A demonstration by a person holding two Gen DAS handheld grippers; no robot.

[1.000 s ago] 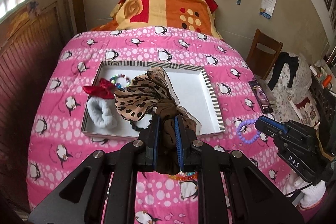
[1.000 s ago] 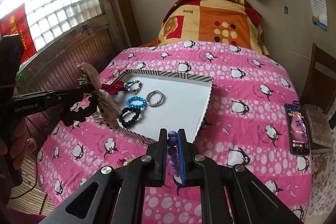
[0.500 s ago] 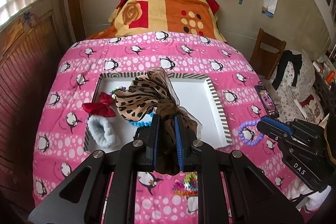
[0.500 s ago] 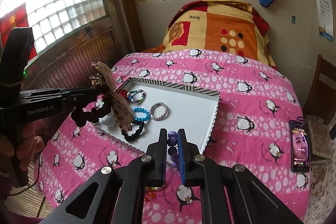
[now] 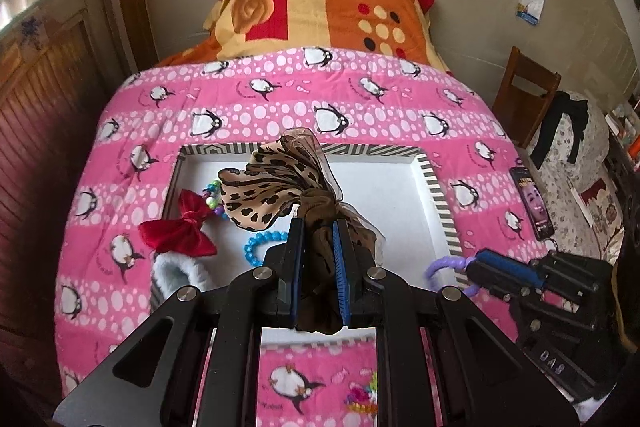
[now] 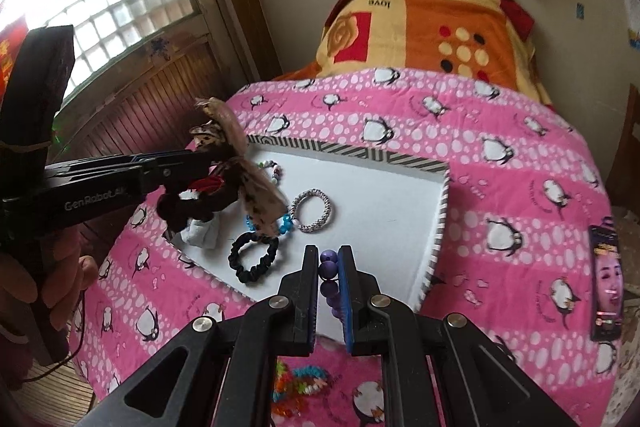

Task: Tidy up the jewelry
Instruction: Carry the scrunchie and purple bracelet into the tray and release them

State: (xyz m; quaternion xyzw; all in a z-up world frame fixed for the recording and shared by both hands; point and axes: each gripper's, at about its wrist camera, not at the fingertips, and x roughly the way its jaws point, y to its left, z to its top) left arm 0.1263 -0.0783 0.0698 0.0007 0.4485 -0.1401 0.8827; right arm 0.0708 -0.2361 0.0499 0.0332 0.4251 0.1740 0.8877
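Leopard-print brown scrunchie (image 5: 276,195), sheer trim

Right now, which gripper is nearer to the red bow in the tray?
Left. The left gripper, shut on the leopard scrunchie, hovers just beside the red bow. The right gripper, holding the purple bead bracelet, is at the tray's opposite side.

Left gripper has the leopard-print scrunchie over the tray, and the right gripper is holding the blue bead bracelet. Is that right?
Not quite. The right gripper is shut on the purple bead bracelet, as the right wrist view shows between its fingers. The blue bead bracelet lies in the tray. The left gripper does have the leopard-print scrunchie over the tray.
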